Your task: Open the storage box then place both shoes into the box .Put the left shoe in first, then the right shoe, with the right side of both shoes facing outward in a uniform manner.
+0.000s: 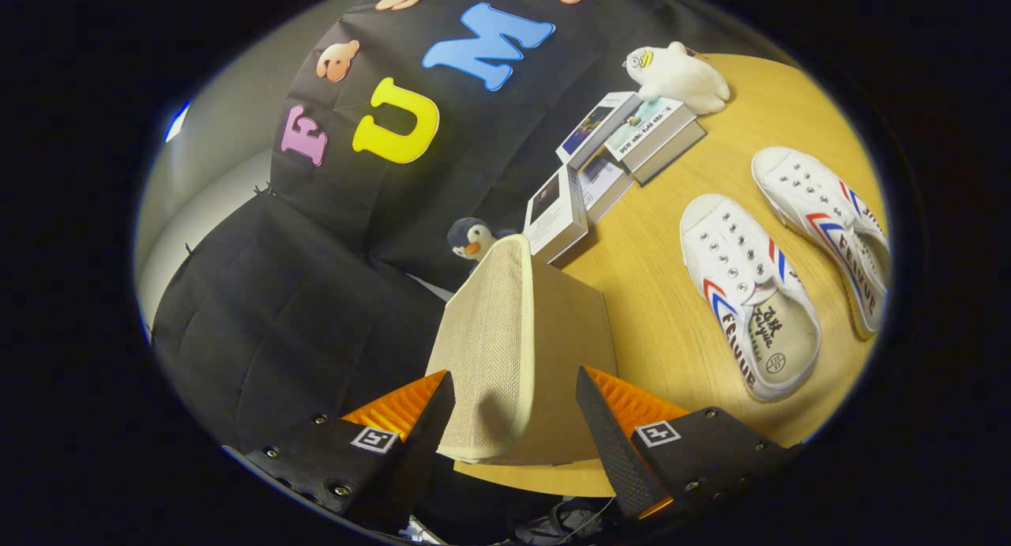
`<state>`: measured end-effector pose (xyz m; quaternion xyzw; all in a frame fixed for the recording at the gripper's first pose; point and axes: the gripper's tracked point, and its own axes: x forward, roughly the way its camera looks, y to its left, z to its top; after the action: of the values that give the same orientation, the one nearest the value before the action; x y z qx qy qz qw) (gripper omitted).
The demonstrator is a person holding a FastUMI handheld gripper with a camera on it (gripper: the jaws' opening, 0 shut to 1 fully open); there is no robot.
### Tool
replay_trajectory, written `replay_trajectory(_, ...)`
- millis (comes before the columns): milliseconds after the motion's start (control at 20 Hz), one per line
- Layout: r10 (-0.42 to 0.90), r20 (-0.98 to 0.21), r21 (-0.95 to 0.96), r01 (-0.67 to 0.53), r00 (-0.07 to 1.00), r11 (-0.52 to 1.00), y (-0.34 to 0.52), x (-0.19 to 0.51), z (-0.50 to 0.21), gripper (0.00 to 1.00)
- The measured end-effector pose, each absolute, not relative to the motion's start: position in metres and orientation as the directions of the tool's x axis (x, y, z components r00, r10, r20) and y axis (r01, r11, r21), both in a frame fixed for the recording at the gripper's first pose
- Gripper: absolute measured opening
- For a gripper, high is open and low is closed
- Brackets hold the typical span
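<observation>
Gripper (513, 419) spread wide, storage box lid (490, 340) between the fingers, unclamped. Box (569, 333) looks part-open. Both shoes (746, 293) (825, 226) on table (648, 254), unpacked.

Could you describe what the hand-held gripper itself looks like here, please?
The hand-held gripper has two wedge-shaped fingers with ribbed inner pads. Each finger mounts on a dark block fastened with small screws and carries a square black-and-white marker tag.
</observation>
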<state>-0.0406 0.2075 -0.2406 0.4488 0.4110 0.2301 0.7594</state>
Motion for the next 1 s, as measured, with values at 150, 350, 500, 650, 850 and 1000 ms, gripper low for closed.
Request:
replay_trajectory(150,0.752,-0.387,0.903,0.051,0.534,0.428,0.218,-0.042,-0.239,0.80)
replay_trajectory(350,0.773,-0.387,0.909,0.067,0.503,0.411,0.227,-0.045,-0.242,0.57)
replay_trajectory(500,0.771,-0.379,0.911,0.062,0.513,0.407,0.226,-0.042,-0.234,0.17)
replay_trajectory(650,0.797,-0.346,0.919,0.010,0.495,0.393,0.230,-0.042,-0.212,0.04)
replay_trajectory(850,0.809,-0.310,0.913,-0.082,0.499,0.400,0.241,-0.032,-0.169,0.04)
replay_trajectory(1000,0.821,-0.291,0.904,-0.141,0.491,0.404,0.258,-0.027,-0.138,0.04)
